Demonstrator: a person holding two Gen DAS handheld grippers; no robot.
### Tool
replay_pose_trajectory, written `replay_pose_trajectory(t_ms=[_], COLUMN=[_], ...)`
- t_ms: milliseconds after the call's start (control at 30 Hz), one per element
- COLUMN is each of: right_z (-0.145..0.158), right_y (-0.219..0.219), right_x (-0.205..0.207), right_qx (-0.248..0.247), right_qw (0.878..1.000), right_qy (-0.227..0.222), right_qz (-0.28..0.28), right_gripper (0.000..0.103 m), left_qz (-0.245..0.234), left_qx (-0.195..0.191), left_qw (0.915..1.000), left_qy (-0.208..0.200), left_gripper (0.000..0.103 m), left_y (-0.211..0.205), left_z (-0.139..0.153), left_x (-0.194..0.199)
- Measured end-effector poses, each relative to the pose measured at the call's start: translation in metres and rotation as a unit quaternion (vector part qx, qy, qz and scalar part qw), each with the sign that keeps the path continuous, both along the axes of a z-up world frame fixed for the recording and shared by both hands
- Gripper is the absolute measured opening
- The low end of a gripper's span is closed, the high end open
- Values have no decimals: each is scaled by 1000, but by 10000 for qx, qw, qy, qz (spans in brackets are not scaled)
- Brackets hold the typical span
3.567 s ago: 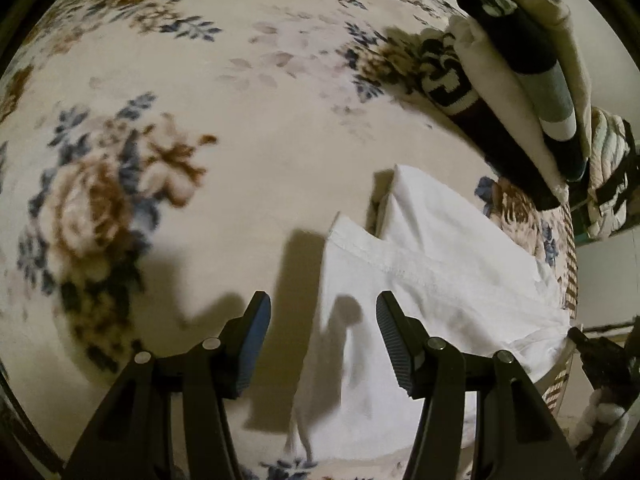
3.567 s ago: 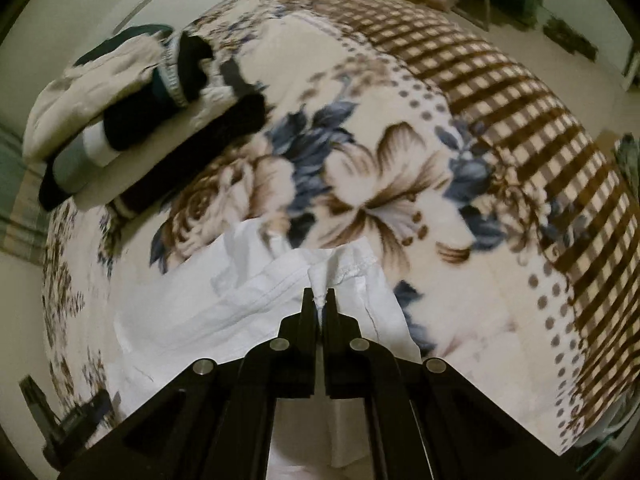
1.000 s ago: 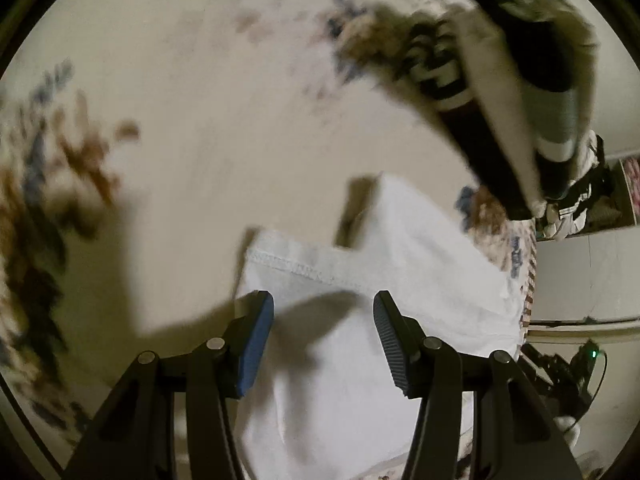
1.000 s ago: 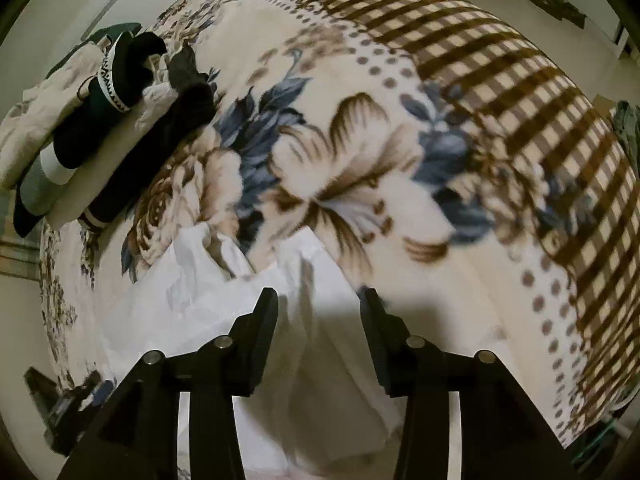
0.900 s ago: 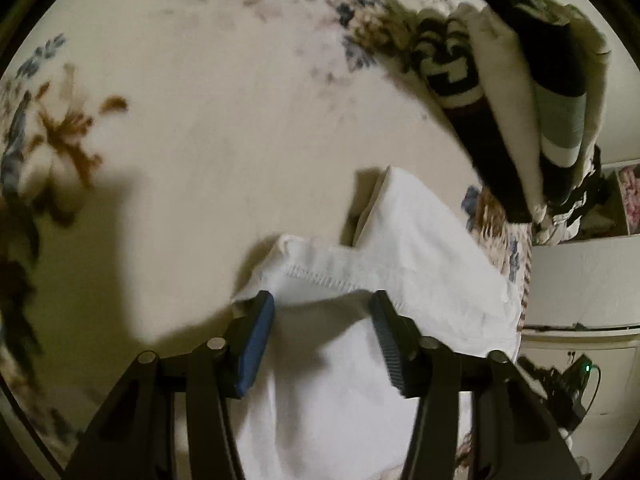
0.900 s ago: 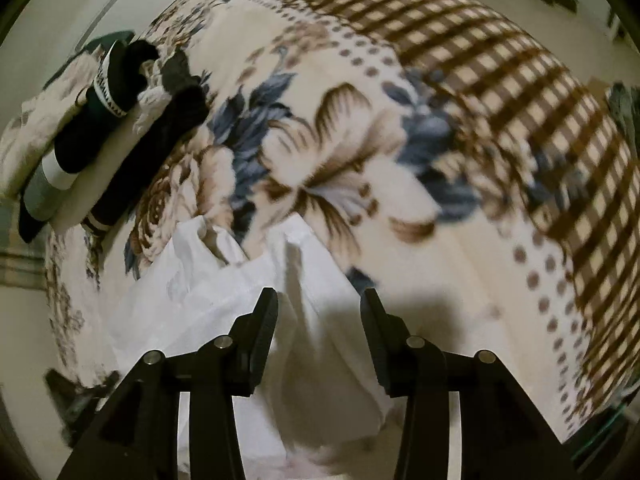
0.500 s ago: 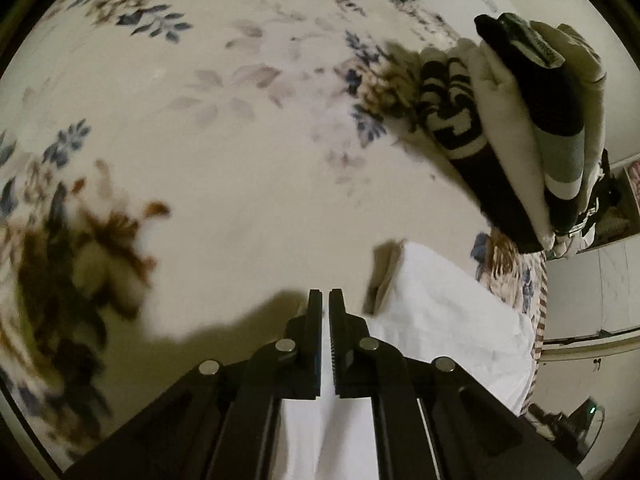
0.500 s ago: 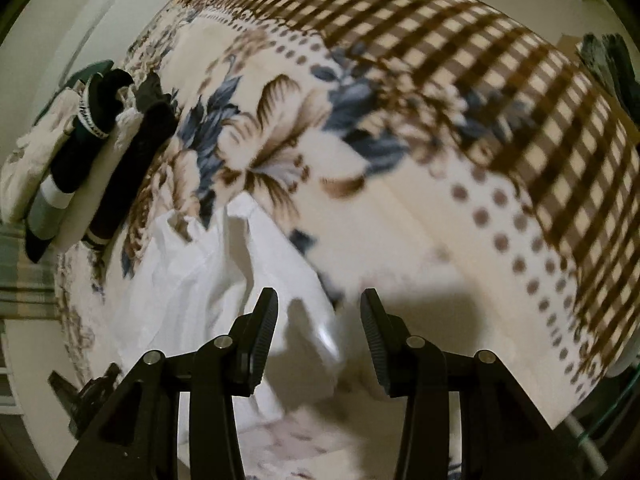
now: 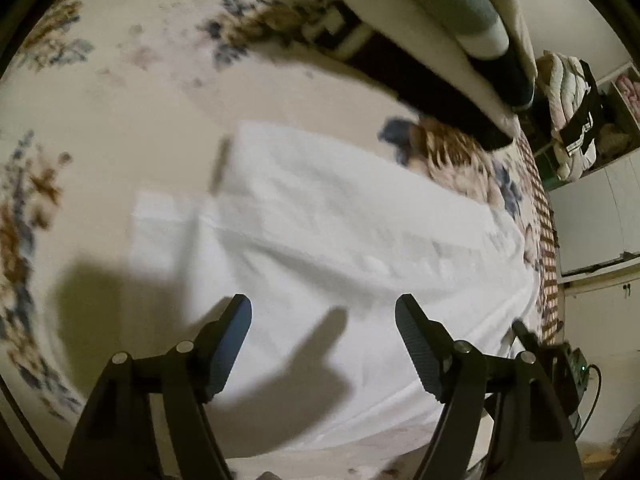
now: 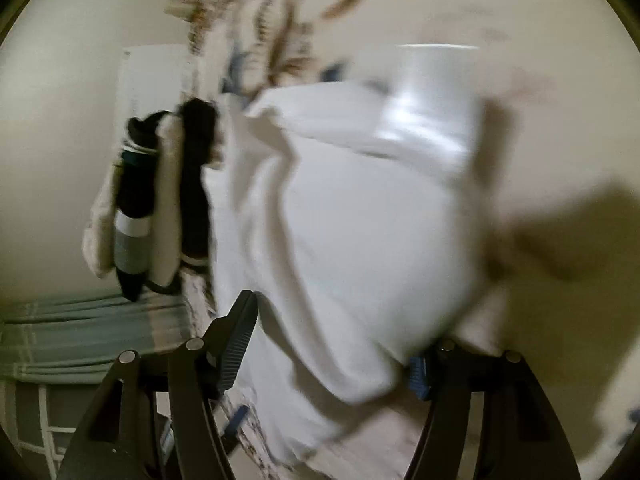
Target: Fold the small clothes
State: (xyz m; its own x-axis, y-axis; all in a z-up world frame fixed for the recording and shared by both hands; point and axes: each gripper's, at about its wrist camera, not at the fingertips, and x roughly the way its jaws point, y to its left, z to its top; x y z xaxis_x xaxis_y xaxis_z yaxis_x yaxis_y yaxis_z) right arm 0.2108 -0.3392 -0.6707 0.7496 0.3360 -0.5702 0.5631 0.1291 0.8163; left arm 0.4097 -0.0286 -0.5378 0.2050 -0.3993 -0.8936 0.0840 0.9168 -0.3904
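Fingers (image 9: 240,320) apart, white garment (image 9: 340,232), folded clothes (image 9: 440,60) beyond

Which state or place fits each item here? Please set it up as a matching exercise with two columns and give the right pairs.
Column one:
1. white garment
2. stack of folded clothes
3. left gripper
4. floral blanket

Column two:
A. jaws apart, hanging over white cloth
B. spread under everything
C. lying flat in the middle
D. piled beyond the white cloth, dark and pale layers

Pairs: 1-C, 2-D, 3-A, 4-B
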Motion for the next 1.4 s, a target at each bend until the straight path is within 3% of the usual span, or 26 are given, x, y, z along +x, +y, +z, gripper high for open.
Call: replay_pose_trajectory(t_ms=[200,267,300,367,533,567,633,667,700,767,833,867,900,967,1000,1033,1100,1133,1167,1233,1267,1300,1400], right_z=[-8,-7,-5,2,58,74,108,121,135,150,153,149,139,117,99,83,67,67,74,90,100,114,140], right_y=[3,0,-1,-1,14,22,49,63,90,135,202,229,267,317,345,363,377,377,371,353,344,325,272], right_x=[13,14,16,17,36,42,62,72,87,108,132,137,142,137,131,126,117,112,113,112,113,114,121], right_qx=[-44,-53,-93,-207,-1435,-1815,-2816,-3242,-3822,-4514,-5301,-5552,-5852,-6209,-6350,-6366,-6366,-6324,-6079,-5273,-4701,-3996,-3034], right_qw=[9986,9978,9979,9981,9896,9832,9567,9408,9126,8678,7909,7581,7115,6379,5900,5617,5363,5378,5598,6178,6503,6938,7696], right_qy=[-427,-523,-528,-476,-65,16,233,287,377,286,256,253,200,107,140,191,314,322,274,-44,-230,-403,-371], right_qz=[-304,-395,-372,-346,32,181,706,946,1401,2060,3047,3412,3884,4556,4985,5281,5533,5565,5624,5833,5963,5977,5607], right_gripper=[67,48,25,19,14,14,13,13,13,13,12,12,12,12,12,15,22,24,27,65,73,80,80], left_qz=[6,6,2,34,592,833,1199,1458,1722,2168,2587,2769,2886,3089,3142,3227,3341,3355,3358,3322,3293,3273,3159], left_qx=[177,190,206,212,145,131,168,176,183,232,270,329,380,500,495,449,327,276,245,159,93,-15,-414], left_qw=[9998,9998,9997,9997,9981,9964,9926,9891,9849,9759,9655,9602,9565,9494,9476,9448,9413,9410,9410,9426,9438,9445,9477], left_qy=[129,114,101,126,75,44,35,34,52,108,142,179,194,268,306,342,366,355,339,285,275,269,189], left_gripper=[77,77,77,77,77,77,77,77,77,77,77,77,77,77,77,77,77,77,77,77,77,77,77], left_y=[-7,-7,-6,-2,34,52,82,102,124,160,196,213,224,246,250,258,264,263,260,252,247,244,219], left_z=[-21,-20,-19,-15,2,7,13,17,19,22,23,22,20,16,14,12,9,9,10,15,18,23,36], left_x=[4,5,5,4,-2,-7,-15,-21,-29,-42,-58,-67,-73,-88,-92,-98,-109,-113,-114,-116,-117,-118,-115])
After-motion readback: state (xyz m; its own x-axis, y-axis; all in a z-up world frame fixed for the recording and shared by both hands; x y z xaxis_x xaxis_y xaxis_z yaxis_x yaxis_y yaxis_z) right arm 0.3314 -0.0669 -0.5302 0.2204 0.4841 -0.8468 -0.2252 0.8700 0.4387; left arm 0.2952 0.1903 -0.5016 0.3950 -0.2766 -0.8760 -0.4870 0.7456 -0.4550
